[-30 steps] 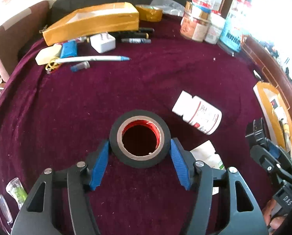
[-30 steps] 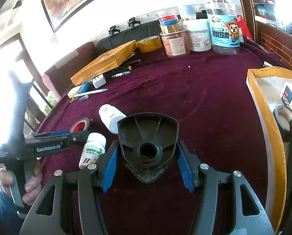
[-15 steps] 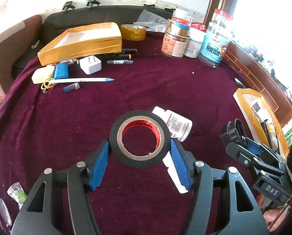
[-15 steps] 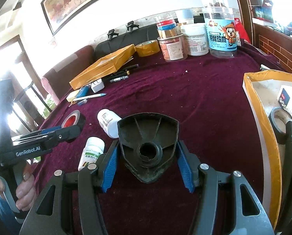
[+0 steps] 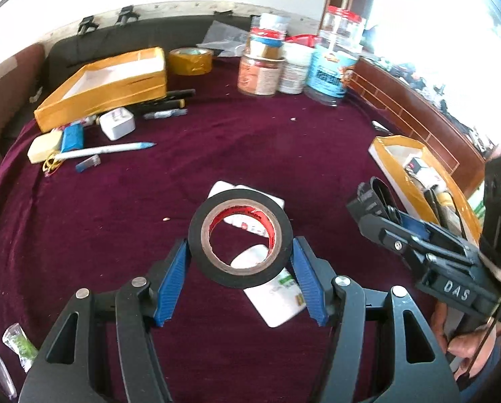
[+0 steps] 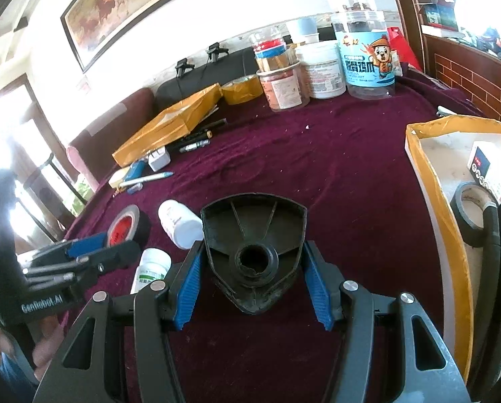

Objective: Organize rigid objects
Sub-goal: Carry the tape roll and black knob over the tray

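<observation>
1. Table (image 5: 284, 147): a maroon cloth under both claws. Beyond and right of them lies the yellow tray (image 6: 451, 248), which already holds a tape roll, so it looks the likely home for rigid things.
2. Left claw (image 5: 240, 270): about half open, its blue pads pressed on the flanks of the tape (image 5: 239, 236), a black roll with a red core. The tape is held off the cloth, ring face toward the camera.
3. Right claw (image 6: 253, 282): a little under half open, clamped on the black part (image 6: 253, 238), a shield-shaped plastic piece with a round hub. It hangs over the cloth, left of the tray.
4. Bottles (image 6: 178, 223): two white ones lie on the cloth just under and past the tape.
5. Doing it well, in my judgement: keep the grip steady and the roll level, carry it right over the bottles with clearance, and keep the two claws apart, since they are near each other. Release only once the roll is inside the tray's rim.
6. Against a second ago: the tape was on the cloth and is now lifted. The left claw has swung right, so the bottles show under it and the tray has come into its view. The right claw has barely shifted.
</observation>
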### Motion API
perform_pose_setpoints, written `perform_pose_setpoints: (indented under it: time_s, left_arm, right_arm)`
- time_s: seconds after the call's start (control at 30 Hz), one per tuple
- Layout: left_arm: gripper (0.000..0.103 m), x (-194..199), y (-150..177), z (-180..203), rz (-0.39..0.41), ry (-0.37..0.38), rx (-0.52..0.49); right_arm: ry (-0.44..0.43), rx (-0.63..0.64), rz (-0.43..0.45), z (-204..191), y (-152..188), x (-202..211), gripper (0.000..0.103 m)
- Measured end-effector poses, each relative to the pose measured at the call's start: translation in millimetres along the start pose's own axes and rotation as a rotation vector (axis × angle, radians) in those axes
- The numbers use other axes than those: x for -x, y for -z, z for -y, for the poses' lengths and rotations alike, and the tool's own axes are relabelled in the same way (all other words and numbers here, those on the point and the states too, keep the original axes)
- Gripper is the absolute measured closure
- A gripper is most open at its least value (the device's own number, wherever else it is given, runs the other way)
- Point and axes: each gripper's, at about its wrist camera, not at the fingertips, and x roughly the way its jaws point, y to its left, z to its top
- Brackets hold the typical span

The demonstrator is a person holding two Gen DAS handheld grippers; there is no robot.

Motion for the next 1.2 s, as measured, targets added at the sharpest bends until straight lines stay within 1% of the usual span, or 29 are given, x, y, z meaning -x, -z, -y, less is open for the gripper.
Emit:
perform_pose_setpoints:
  time_s: [0.17,0.27,0.33,0.43,0.53,0.7,0.83,0.9,1.0,1.07,1.2]
  left_arm:
    - [0.043,9,2,18,-0.007,0.042,-0.01]
    - [0.043,19,3,39,0.007,0.053,-0.044]
    - [0.043,22,2,50,0.006,0.069,-0.059]
    - [0.043,22,-2,70,-0.018,0.122,-0.068]
    - [0.043,19,-8,95,-0.037,0.155,-0.092]
    - [0.043,14,-16,139,-0.052,0.189,-0.149]
    - [0.043,8,-25,171,-0.062,0.214,-0.178]
    - [0.043,2,-31,185,-0.077,0.234,-0.185]
    - [0.043,-9,-40,203,-0.091,0.255,-0.198]
    - [0.043,-18,-45,215,-0.099,0.269,-0.197]
    - [0.043,-41,-54,233,-0.12,0.265,-0.205]
  right_arm:
    - [0.001,-0.015,0.037,2,-2,10,0.051]
    - [0.006,-0.046,0.042,7,-4,19,0.051]
    - [0.019,-0.067,0.049,13,-5,29,0.051]
    - [0.023,-0.108,0.06,24,-6,50,0.051]
    - [0.025,-0.135,0.083,38,-10,75,0.051]
    - [0.086,-0.159,0.136,69,-17,122,0.051]
    - [0.123,-0.177,0.142,97,-24,146,0.051]
    - [0.165,-0.177,0.138,110,-29,154,0.051]
    - [0.227,-0.178,0.125,132,-40,160,0.051]
    - [0.242,-0.193,0.109,145,-47,157,0.051]
    - [0.289,-0.203,0.059,171,-65,145,0.051]
